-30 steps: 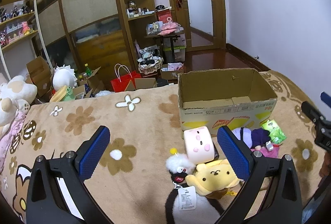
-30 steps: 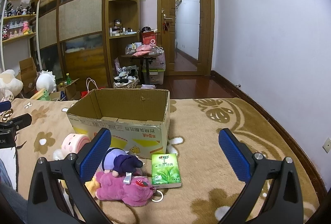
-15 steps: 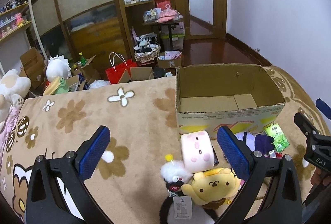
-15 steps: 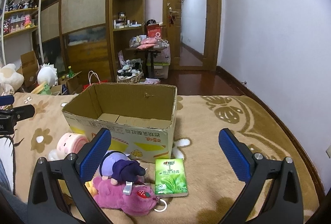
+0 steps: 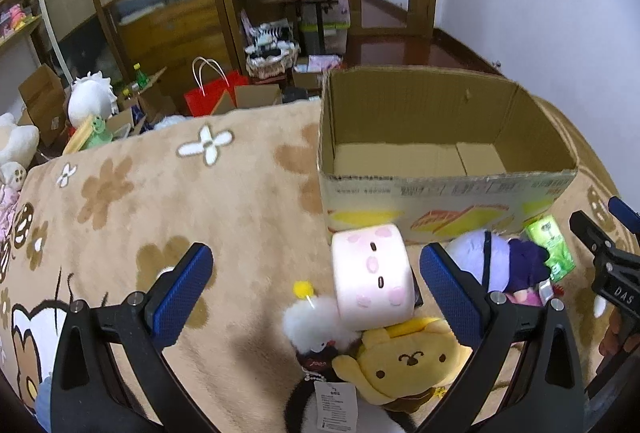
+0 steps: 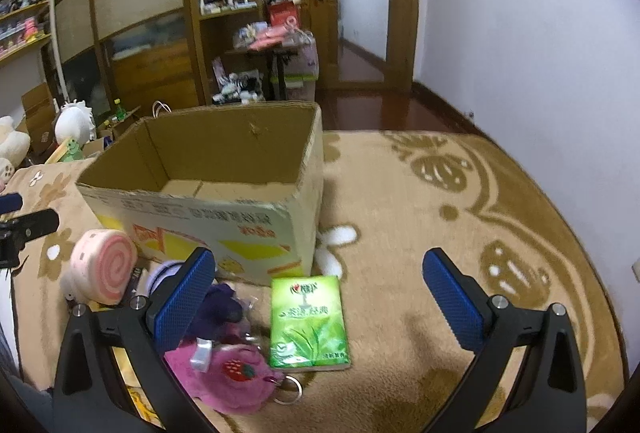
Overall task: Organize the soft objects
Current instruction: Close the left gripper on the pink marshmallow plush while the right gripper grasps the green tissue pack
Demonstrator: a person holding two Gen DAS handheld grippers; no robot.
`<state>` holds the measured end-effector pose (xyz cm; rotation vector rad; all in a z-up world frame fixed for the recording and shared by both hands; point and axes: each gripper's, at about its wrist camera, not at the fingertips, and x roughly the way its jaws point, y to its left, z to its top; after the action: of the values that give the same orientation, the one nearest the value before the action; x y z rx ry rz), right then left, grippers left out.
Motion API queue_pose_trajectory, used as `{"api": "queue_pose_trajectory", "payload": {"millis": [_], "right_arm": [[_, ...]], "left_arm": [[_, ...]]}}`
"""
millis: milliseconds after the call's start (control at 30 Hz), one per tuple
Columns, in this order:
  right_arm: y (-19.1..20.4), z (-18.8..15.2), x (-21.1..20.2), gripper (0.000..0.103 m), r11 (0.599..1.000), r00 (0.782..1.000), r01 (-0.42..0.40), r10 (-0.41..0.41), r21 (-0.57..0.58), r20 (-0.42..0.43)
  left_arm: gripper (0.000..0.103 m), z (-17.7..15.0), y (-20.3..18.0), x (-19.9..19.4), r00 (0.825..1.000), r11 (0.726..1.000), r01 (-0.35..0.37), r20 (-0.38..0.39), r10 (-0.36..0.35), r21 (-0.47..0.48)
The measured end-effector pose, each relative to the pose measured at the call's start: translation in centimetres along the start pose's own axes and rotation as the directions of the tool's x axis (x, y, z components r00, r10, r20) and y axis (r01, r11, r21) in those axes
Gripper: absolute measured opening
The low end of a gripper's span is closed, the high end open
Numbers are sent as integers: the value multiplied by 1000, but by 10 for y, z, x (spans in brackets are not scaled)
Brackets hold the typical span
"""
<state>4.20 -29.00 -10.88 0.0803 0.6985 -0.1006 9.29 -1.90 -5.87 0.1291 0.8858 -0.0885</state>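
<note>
An open brown cardboard box (image 5: 440, 149) stands clear from above; soft toys, among them a pink roll-shaped plush (image 5: 374, 275), crowd its near wall, while tan flowered blanket (image 5: 168, 201) lies bare to its left.

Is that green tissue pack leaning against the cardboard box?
Apart. In the right wrist view the green tissue pack lies flat on the blanket, with a strip of blanket visible between its top edge and the cardboard box.
</note>
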Motion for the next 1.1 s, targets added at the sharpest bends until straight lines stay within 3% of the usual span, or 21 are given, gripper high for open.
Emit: {"api": "queue_pose_trajectory", "payload": {"millis": [233, 567, 767, 933, 1100], "right_arm": [[-14, -10, 30, 101, 998, 995, -20, 25, 52, -94], [-26, -21, 58, 83, 993, 980, -49, 69, 110, -187], [-22, -23, 60, 83, 992, 974, -72, 93, 105, -209], [-16, -25, 62, 83, 993, 969, -86, 103, 84, -224], [-11, -31, 69, 81, 995, 962, -89, 98, 47, -255]], "left_arm": [[102, -2, -5, 24, 998, 1000, 3, -67, -3, 4], [102, -9, -14, 42, 992, 1000, 11, -127, -7, 27], [102, -10, -15, 43, 989, 999, 43, -139, -40, 17], [102, -13, -19, 48, 988, 998, 9, -155, 0, 56], [101, -17, -19, 54, 983, 998, 19, -184, -8, 58]]}}
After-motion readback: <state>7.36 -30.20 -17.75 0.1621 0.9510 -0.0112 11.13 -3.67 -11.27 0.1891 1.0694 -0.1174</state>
